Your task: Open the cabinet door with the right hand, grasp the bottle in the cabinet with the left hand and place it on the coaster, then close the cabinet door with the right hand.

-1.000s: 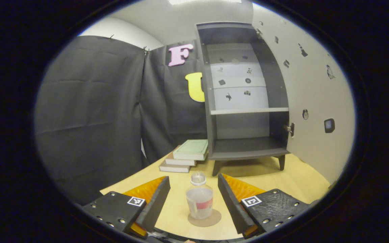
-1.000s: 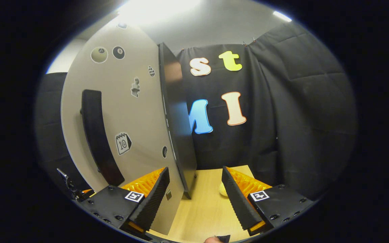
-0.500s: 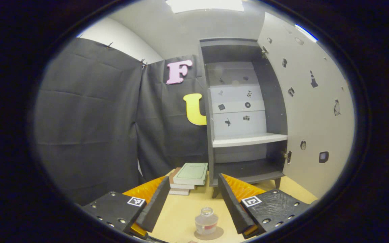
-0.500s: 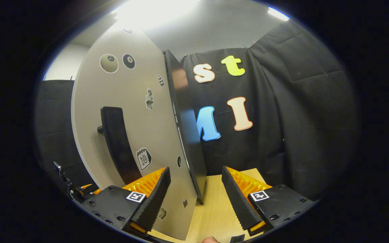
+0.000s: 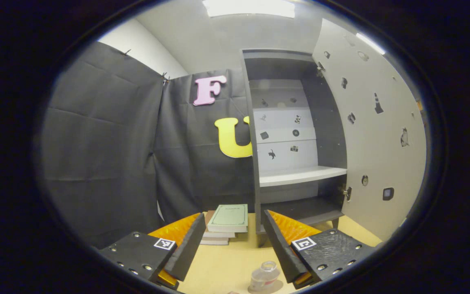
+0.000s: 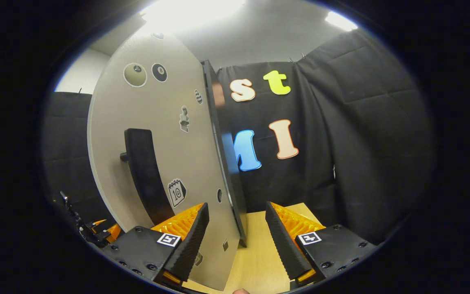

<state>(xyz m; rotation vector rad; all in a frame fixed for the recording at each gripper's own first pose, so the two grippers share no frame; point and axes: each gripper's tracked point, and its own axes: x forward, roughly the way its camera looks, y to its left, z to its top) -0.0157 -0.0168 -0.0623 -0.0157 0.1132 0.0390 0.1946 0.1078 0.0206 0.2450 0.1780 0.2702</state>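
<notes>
The bottle point(image 5: 264, 277) stands upright on the coaster point(image 5: 265, 288), low between the left gripper point(image 5: 233, 245) jaws and nearer the right-hand one, clear of both; those jaws are apart and hold nothing. It looks like a small clear jar with a wide open neck: light, rigid, probably smooth and easy to tip, so any further handling would best take it around the body below the neck.

With the bottle set down, the door point(image 6: 165, 163) is the thing left to handle. It is a broad, stiff, pale panel on hinges, swung wide open, and should move lightly but in an arc. Its dark vertical handle point(image 6: 147, 175) sits above and left of the right gripper point(image 6: 237, 241) jaws; the door's edge runs up just above the gap between them. These jaws are also apart, gripping nothing. The handle is the sure hold, though a flat push on the panel would likely serve too.

Beyond the left jaws the cabinet point(image 5: 296, 163) stands open on the desk point(image 5: 222, 265), with a stack of books point(image 5: 227, 220) beside it.
</notes>
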